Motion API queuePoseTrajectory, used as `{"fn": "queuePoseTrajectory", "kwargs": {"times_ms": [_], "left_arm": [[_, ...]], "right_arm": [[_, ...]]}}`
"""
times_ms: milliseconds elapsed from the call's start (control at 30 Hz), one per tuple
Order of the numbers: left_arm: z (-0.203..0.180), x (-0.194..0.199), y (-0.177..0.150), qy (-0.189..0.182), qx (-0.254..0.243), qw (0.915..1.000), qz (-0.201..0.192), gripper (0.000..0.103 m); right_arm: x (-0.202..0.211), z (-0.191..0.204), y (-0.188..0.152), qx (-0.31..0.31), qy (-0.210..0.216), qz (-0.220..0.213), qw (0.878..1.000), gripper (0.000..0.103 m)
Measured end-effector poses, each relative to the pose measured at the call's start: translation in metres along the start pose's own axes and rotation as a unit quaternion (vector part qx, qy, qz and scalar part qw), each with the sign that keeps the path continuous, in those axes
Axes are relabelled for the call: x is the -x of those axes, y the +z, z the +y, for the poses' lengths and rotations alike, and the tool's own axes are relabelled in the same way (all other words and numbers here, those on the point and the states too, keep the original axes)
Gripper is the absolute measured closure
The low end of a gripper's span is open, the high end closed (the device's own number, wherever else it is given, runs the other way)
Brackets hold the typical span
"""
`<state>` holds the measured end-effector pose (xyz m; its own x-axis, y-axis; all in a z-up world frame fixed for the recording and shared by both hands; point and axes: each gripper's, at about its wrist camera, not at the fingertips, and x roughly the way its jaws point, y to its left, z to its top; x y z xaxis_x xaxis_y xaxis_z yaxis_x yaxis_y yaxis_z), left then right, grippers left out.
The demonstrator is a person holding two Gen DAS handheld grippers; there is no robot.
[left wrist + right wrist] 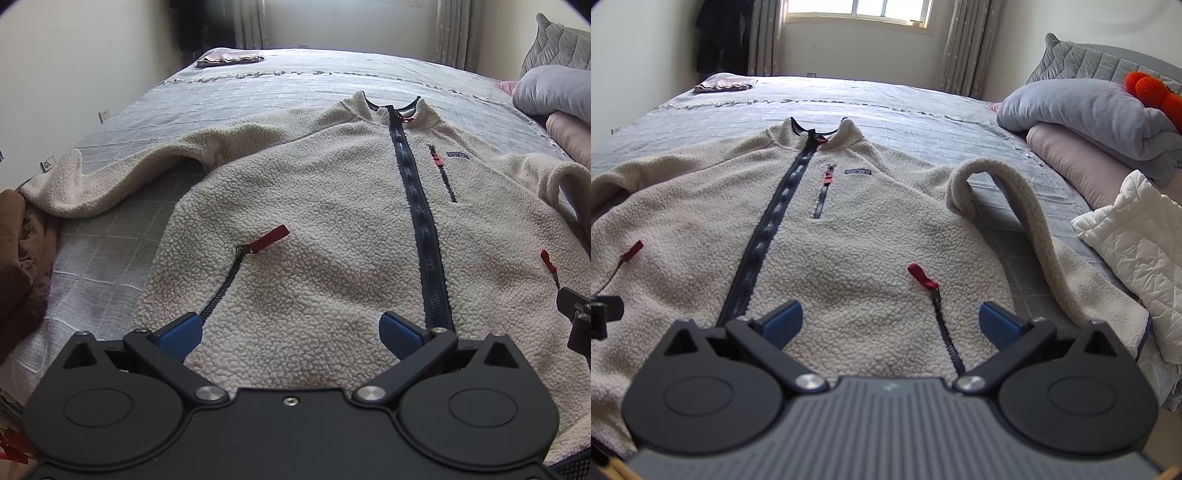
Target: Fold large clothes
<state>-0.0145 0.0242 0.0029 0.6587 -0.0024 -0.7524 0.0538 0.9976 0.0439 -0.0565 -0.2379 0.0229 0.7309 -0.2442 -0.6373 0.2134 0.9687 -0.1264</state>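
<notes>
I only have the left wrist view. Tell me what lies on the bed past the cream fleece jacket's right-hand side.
Observer: A white quilted puffer garment lies at that edge of the grey bed cover, beside the jacket's sleeve.
Operator: Describe that sleeve; mine cuts it off.
Observer: The cream fleece jacket's sleeve arches up in a loop, then runs down toward the hem.
Operator: Report the right gripper.
Observer: The right gripper is open over the hem of the cream fleece jacket, gripping nothing; the black pocket zipper runs between its blue fingers.
Operator: Report anything on the pillows.
Observer: Something orange and fuzzy sits on the folded grey blanket.
</notes>
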Motion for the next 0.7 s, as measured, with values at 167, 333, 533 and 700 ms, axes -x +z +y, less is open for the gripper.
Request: {"fn": "queuePoseTrajectory", "kwargs": {"times_ms": [167,333,533,700], "left_arm": [[-0.001,-0.004,-0.002,0.001,-0.01,1.0,-0.001,0.0],[0.001,-0.006,-0.005,-0.013,-0.007,0.9999,-0.006,0.0],[-0.002,-0.003,-0.006,-0.025,-0.022,0.9992,-0.023,0.0],[-0.004,-0.004,-0.007,-0.037,-0.035,0.9985,-0.019,0.0]], "right_arm": [[-0.003,-0.003,-0.001,-0.002,-0.006,0.005,1.0,0.0],[-0.005,-0.007,-0.002,-0.005,-0.01,0.008,1.0,0.0],[-0.008,-0.011,-0.002,-0.012,-0.002,0.013,1.0,0.0],[-0.014,-0.012,-0.004,-0.012,-0.001,0.021,1.0,0.0]]}}
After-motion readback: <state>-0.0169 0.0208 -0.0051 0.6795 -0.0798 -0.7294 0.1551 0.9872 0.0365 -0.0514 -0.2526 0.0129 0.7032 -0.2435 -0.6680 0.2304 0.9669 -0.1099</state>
